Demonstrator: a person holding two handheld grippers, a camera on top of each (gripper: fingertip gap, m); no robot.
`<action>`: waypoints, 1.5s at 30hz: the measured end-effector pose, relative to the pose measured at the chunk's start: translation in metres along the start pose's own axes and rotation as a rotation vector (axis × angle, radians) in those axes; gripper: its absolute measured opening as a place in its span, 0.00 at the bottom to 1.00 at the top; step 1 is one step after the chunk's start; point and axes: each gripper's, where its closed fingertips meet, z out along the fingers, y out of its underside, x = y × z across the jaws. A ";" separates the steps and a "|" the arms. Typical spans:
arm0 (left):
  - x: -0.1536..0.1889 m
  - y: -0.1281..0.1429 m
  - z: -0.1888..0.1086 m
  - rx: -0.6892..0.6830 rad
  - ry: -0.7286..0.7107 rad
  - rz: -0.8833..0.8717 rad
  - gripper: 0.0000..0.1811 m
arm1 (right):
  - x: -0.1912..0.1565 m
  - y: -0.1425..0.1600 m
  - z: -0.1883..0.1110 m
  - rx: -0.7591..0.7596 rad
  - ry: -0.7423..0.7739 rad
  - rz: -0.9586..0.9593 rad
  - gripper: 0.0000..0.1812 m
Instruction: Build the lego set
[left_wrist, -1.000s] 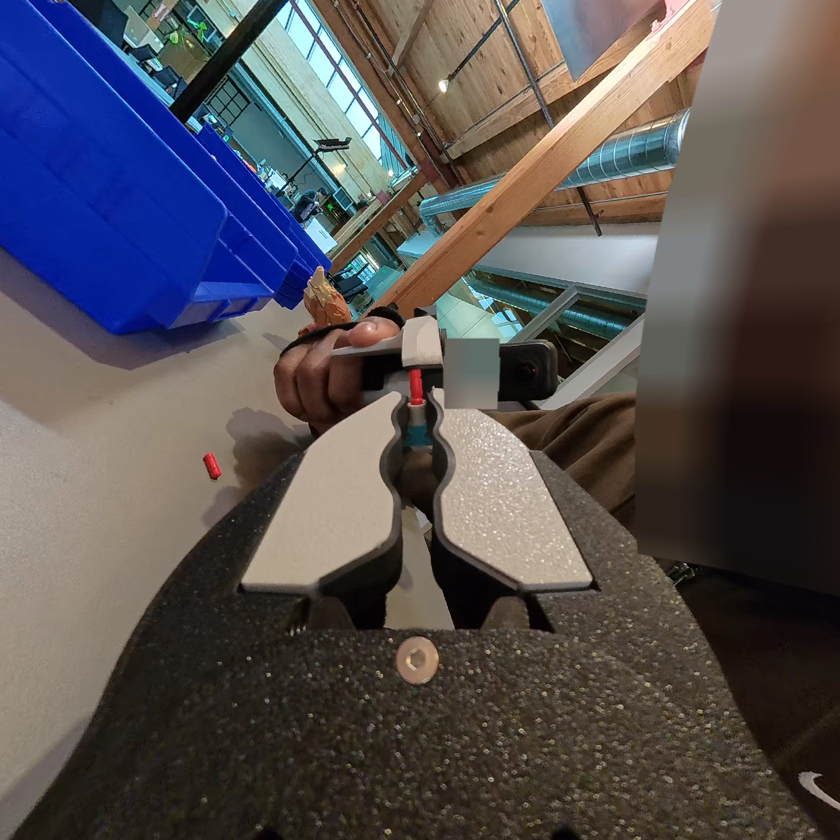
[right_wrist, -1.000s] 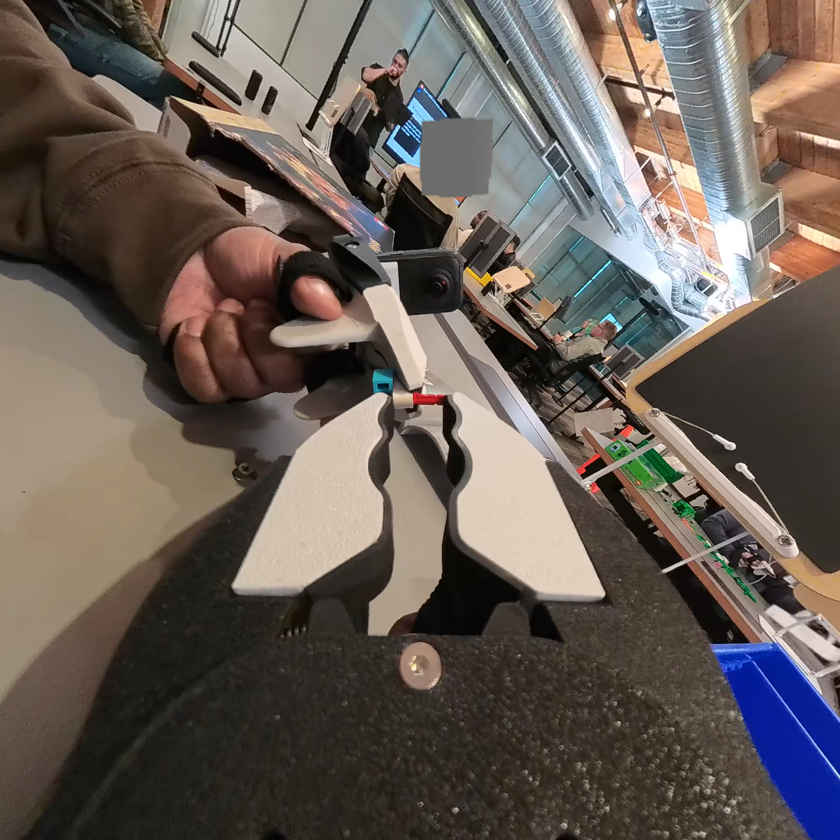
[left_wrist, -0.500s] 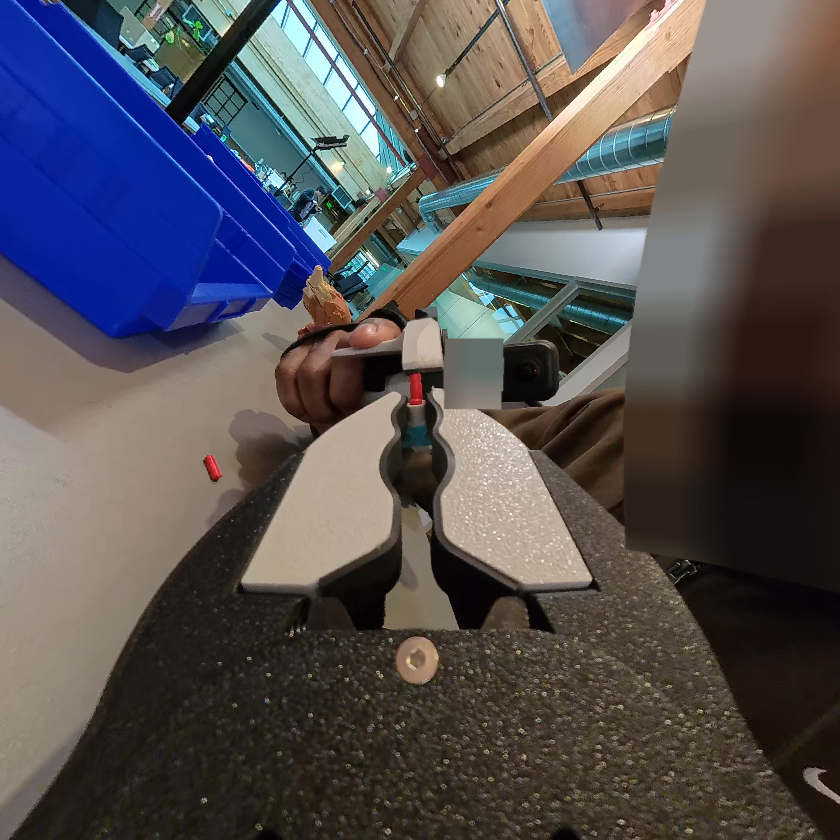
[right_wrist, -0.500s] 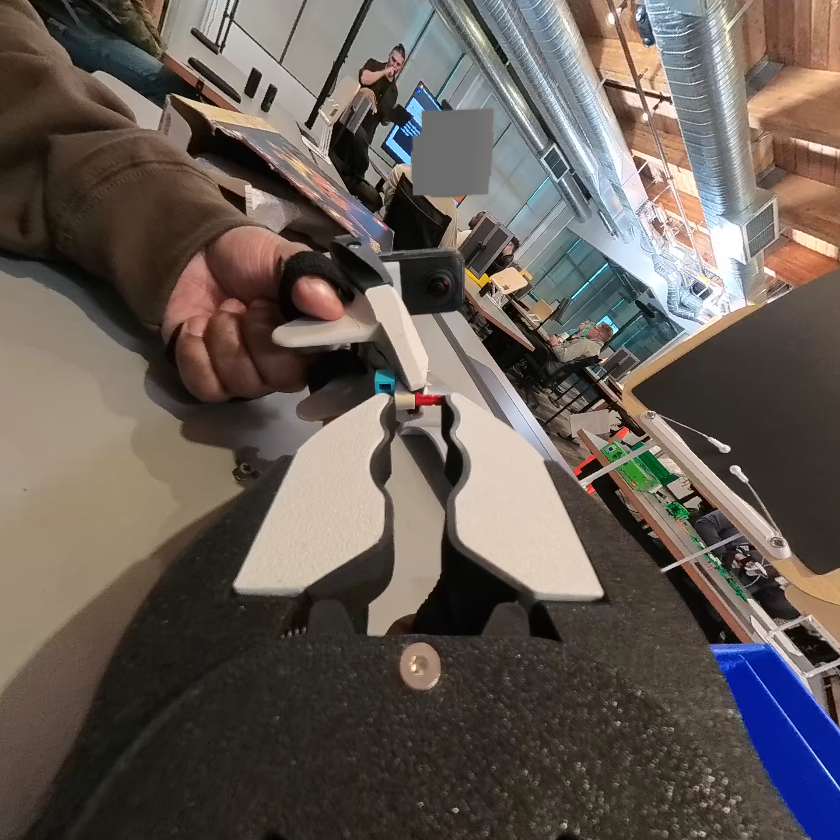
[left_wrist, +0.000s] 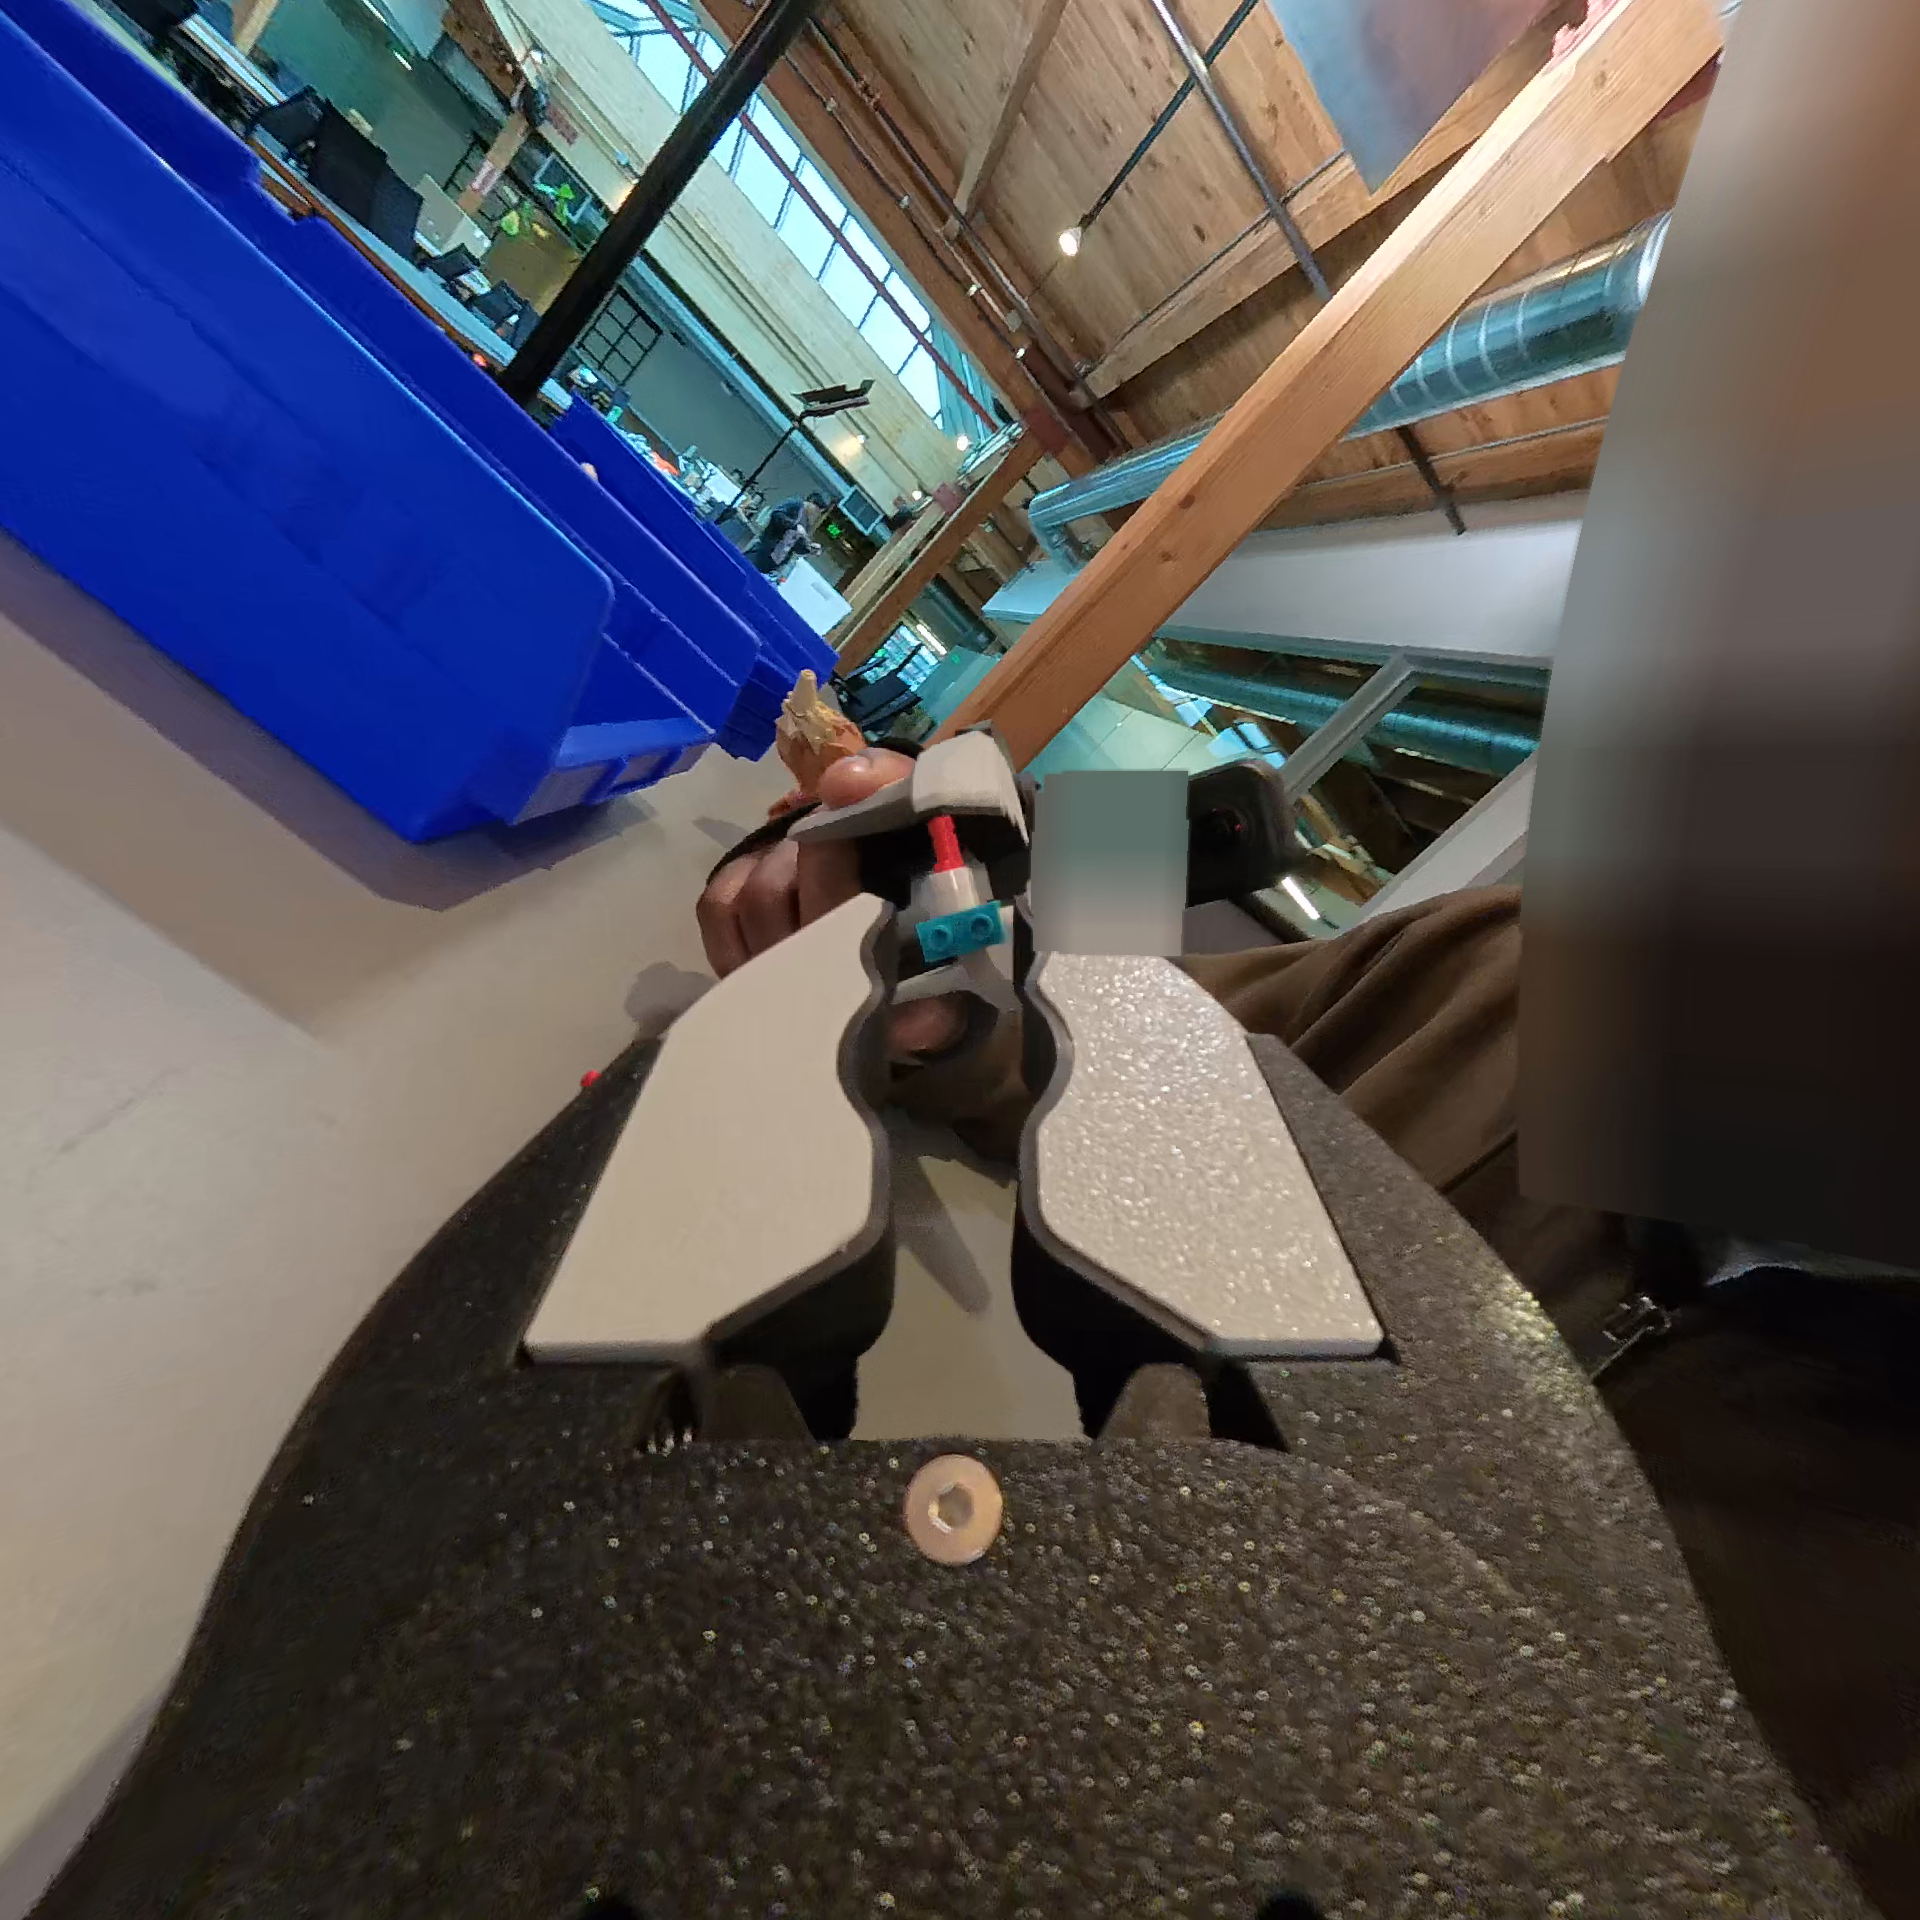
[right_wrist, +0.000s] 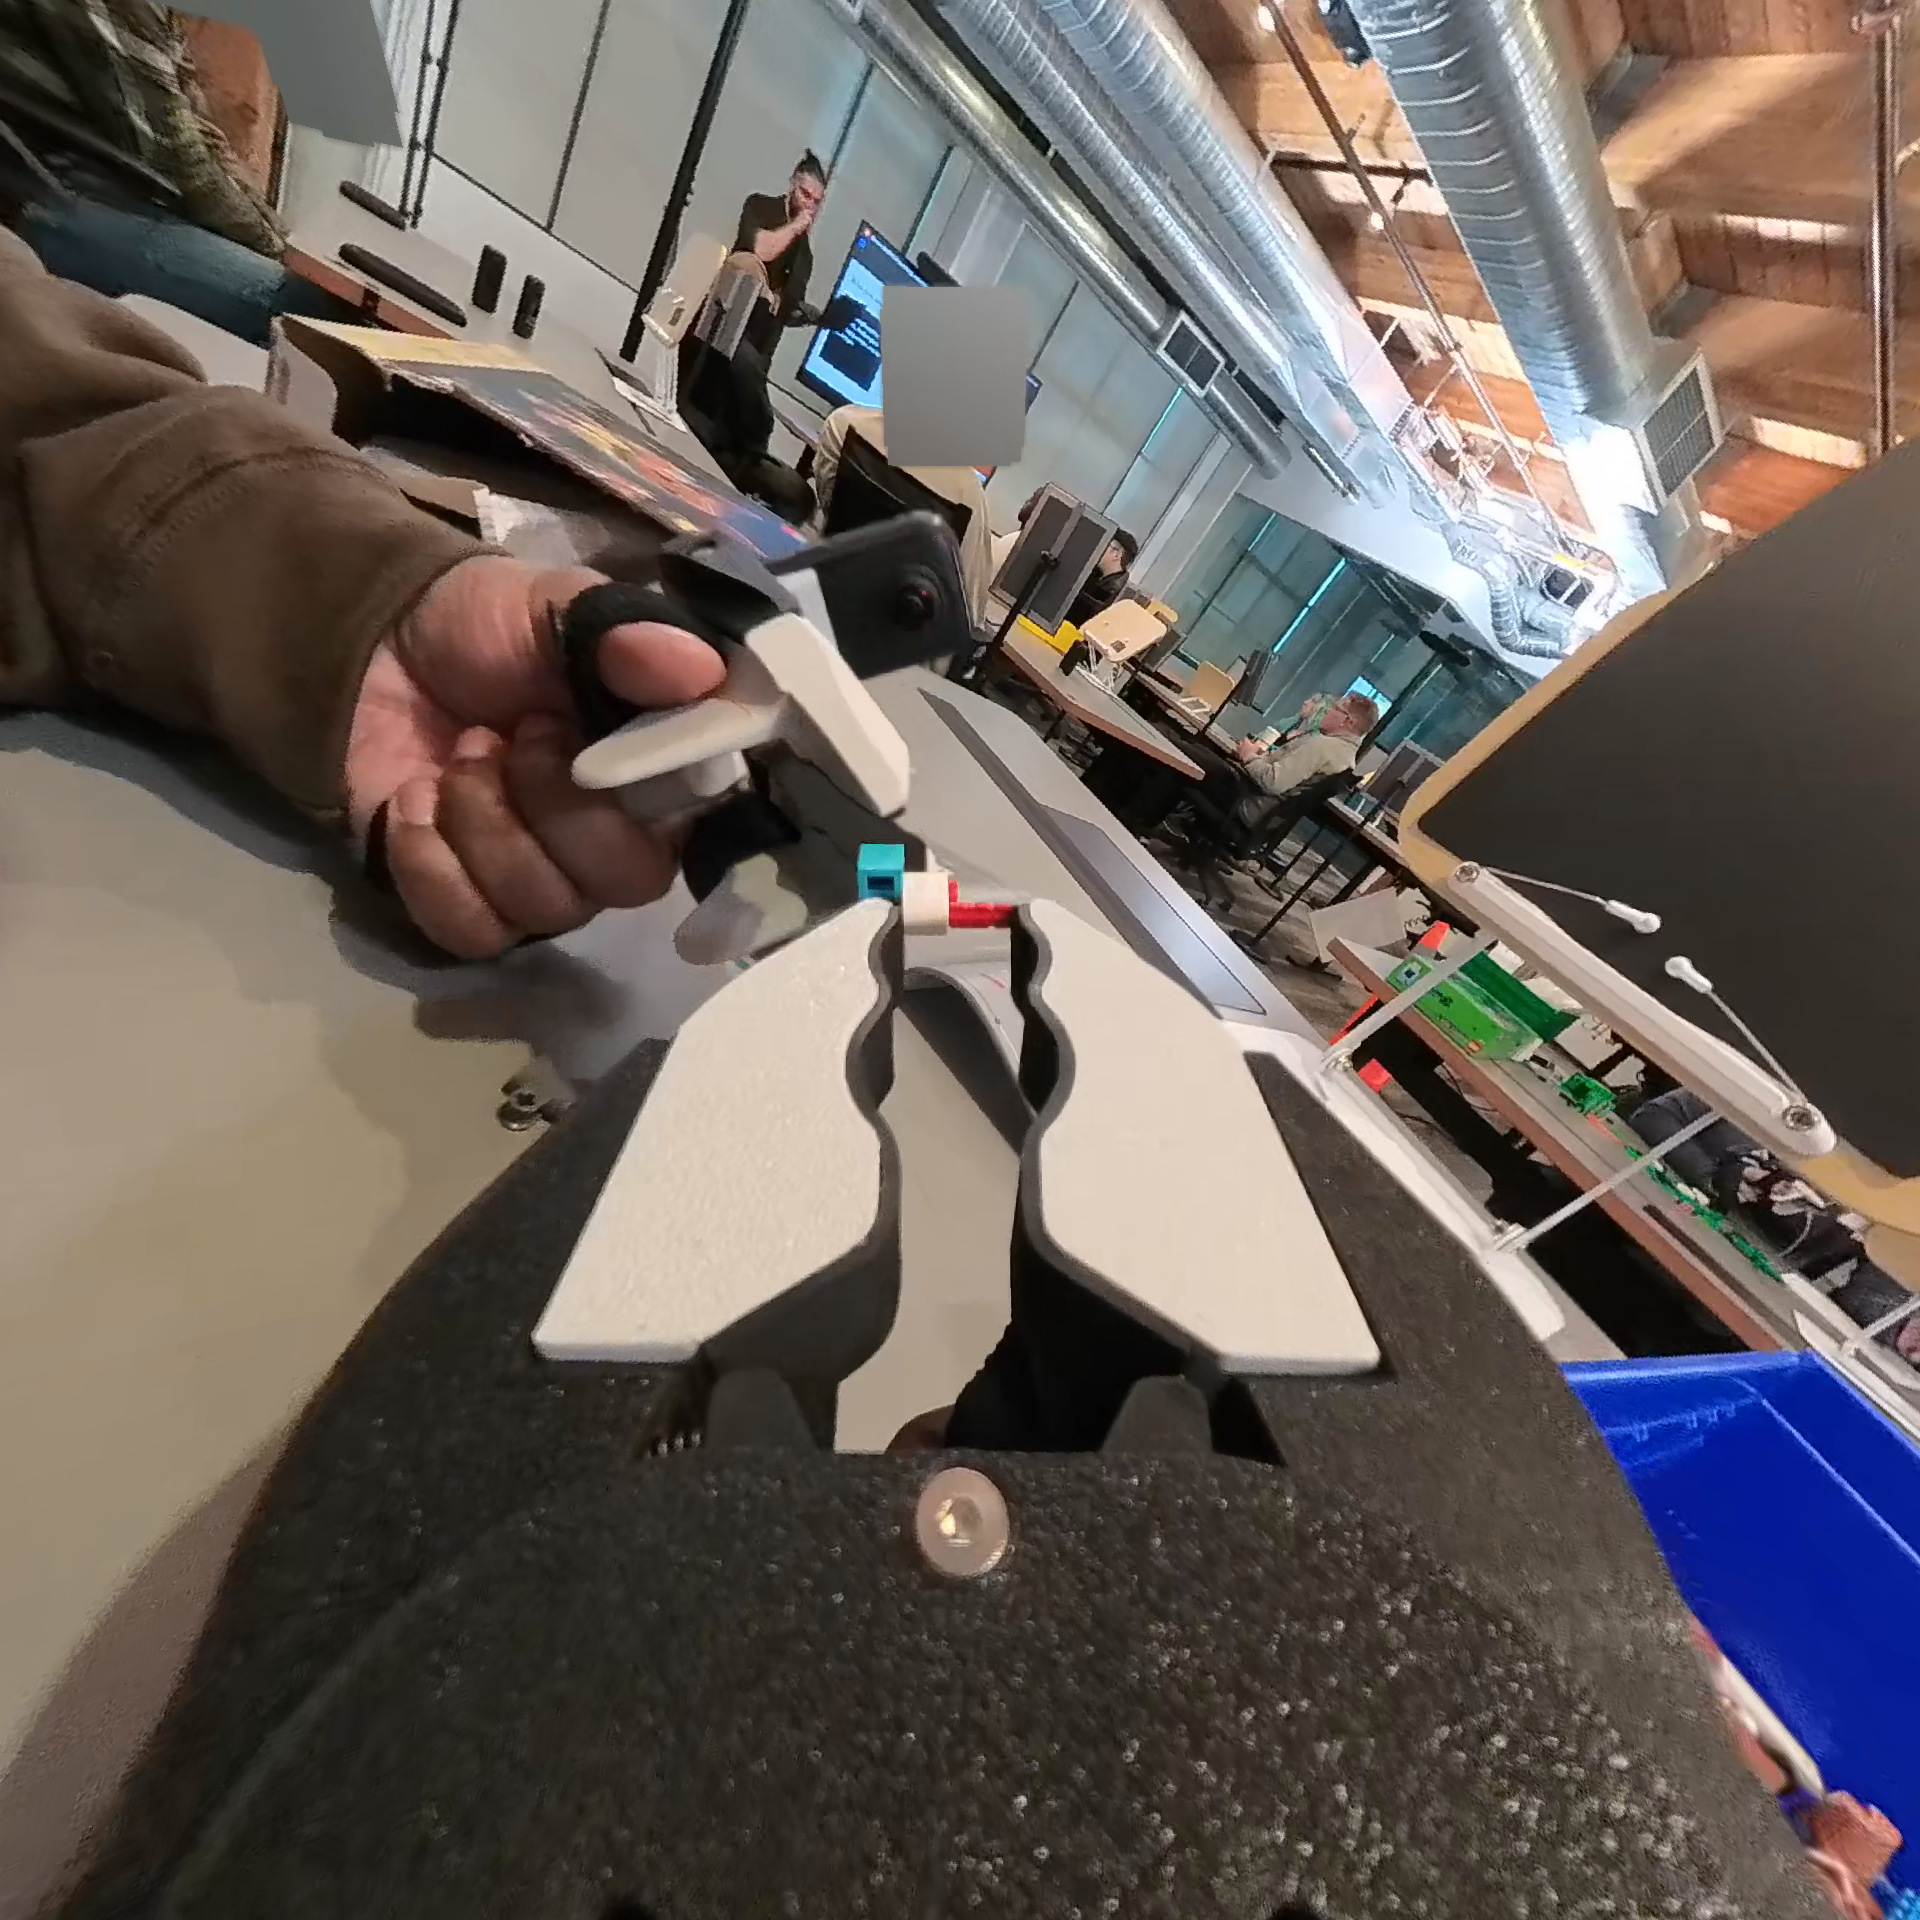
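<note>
A small lego assembly of a teal brick (left_wrist: 961, 928), a white cylinder (left_wrist: 951, 883) and a red pin (left_wrist: 943, 836) is held in the air over the grey table (left_wrist: 208, 1143). My right gripper (right_wrist: 956, 925) is shut on it, with the white cylinder (right_wrist: 925, 902) and red pin (right_wrist: 982, 914) between its tips and the teal brick (right_wrist: 880, 871) just past the left tip. My left gripper (left_wrist: 953, 966) is open, its tips either side of the teal brick and not clamping it. The left gripper also shows in the right wrist view (right_wrist: 790, 790), held by a hand.
Blue bins (left_wrist: 312, 520) stand along the table's far left side, another blue bin (right_wrist: 1766, 1558) at lower right. A loose red piece (left_wrist: 590, 1077) and a tan figure piece (left_wrist: 810, 727) lie on the table. An opened cardboard box (right_wrist: 520, 405) lies behind the hand. The grippers are tip to tip, or close to it.
My left gripper has opened and let go of the teal brick. The assembly now stays in the right gripper and has tilted a little. Both views have shifted slightly.
</note>
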 end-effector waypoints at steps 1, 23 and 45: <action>-0.001 -0.001 -0.001 -0.001 -0.011 0.015 0.12 | 0.000 0.002 0.001 -0.005 0.002 0.005 0.11; -0.013 -0.014 -0.008 0.073 -0.028 -0.068 0.12 | 0.014 0.027 0.007 -0.072 0.040 0.108 0.11; -0.020 0.009 0.007 -0.069 -0.137 0.024 0.14 | 0.008 0.020 0.009 -0.034 0.027 0.074 0.11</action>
